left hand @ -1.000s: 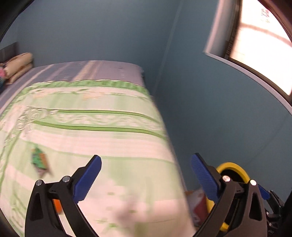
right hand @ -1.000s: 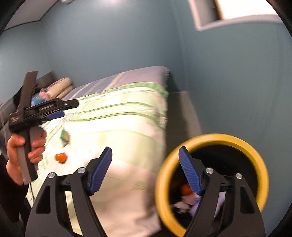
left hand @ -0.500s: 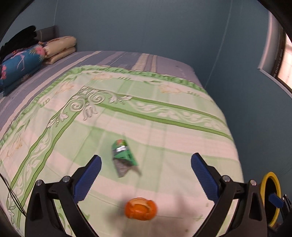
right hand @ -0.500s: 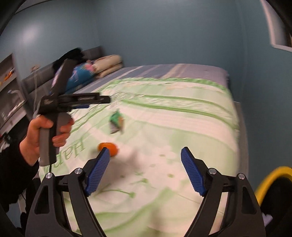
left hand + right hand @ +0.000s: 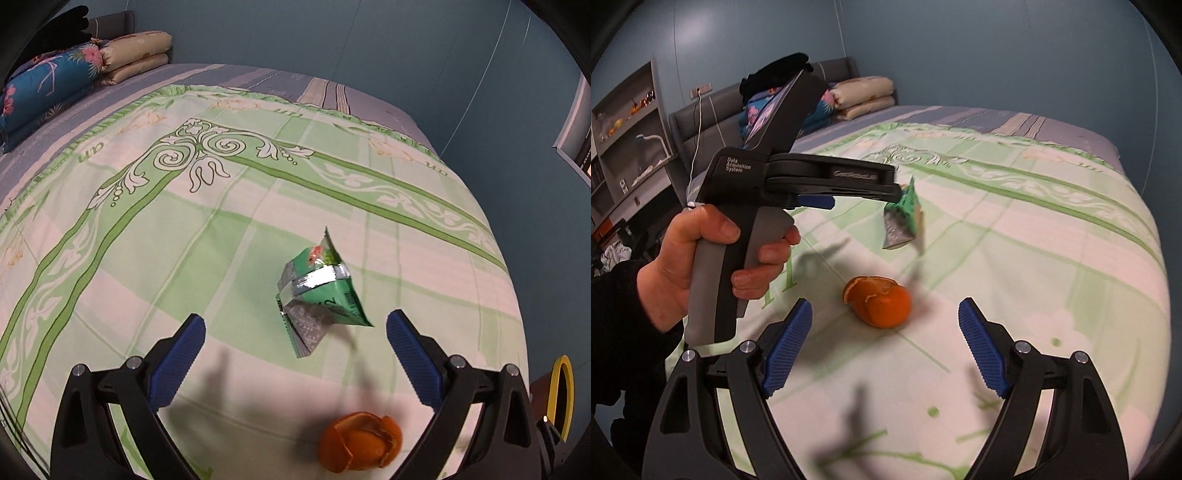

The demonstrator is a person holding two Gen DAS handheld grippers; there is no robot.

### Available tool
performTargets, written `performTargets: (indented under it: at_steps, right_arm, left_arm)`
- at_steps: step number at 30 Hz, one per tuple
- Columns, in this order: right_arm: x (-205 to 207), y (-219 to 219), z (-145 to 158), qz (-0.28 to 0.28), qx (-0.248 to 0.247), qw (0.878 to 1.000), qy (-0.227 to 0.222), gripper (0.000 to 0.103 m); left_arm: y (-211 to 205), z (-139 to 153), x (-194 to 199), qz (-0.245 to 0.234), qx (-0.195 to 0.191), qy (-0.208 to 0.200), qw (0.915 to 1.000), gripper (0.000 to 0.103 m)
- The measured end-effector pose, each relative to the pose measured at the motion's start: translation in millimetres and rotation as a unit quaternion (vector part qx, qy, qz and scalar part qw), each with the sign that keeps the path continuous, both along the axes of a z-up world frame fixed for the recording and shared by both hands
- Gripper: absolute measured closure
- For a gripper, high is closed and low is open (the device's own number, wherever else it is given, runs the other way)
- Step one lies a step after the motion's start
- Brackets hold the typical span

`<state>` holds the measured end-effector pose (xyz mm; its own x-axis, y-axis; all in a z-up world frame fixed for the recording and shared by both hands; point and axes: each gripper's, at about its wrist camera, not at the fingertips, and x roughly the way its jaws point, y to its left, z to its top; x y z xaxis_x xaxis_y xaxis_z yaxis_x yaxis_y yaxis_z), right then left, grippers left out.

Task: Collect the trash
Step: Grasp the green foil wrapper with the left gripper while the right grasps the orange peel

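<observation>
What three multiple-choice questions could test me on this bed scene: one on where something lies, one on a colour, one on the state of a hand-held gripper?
1. Where does the orange peel lie?
A. on the bedspread, nearer the cameras than the green wrapper
B. on the folded pillows
C. inside the bin

2. What colour are the finger pads?
A. red
B. blue
C. white

3. How is the right hand-held gripper?
A. shut on the peel
B. shut on the wrapper
C. open, holding nothing

Answers: 1 A, the peel sits on the cloth in front of the wrapper. 2 B, both ribbed pads are blue. 3 C, its fingers stand wide apart with only bedspread between.
</observation>
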<state>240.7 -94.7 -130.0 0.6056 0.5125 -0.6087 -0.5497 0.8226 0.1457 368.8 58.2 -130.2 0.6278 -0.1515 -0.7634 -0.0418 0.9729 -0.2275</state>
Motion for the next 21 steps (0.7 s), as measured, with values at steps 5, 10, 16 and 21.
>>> performTargets:
  at_steps: [5,10,16,21]
  right_arm:
    - [16.7,21.7,-17.9,0.005,-0.014,1.000,0.017,0.026]
    - [29.6,35.7,-29.4,0.005,-0.028,0.999,0.029,0.026]
    - [46.1,42.4,-40.0,-0.006,-0.039,0.998,0.052,0.036]
    - [53.2,44.1,-46.4,-0.005,-0.037,0.997,0.072,0.048]
  left_arm:
    - [0.9,-12.3,11.6,-0.001,-0.001,0.008,1.0000,0.008]
    - [3.8,-18.6,24.4,0.005,-0.016,0.010,0.9998,0.008]
    - [-2.8,-26.4,41.1,-0.002,-0.024,0.015,0.9996,0.008]
    - [-16.8,-34.1,51.7,-0.019,-0.007,0.031,0.9993,0.042]
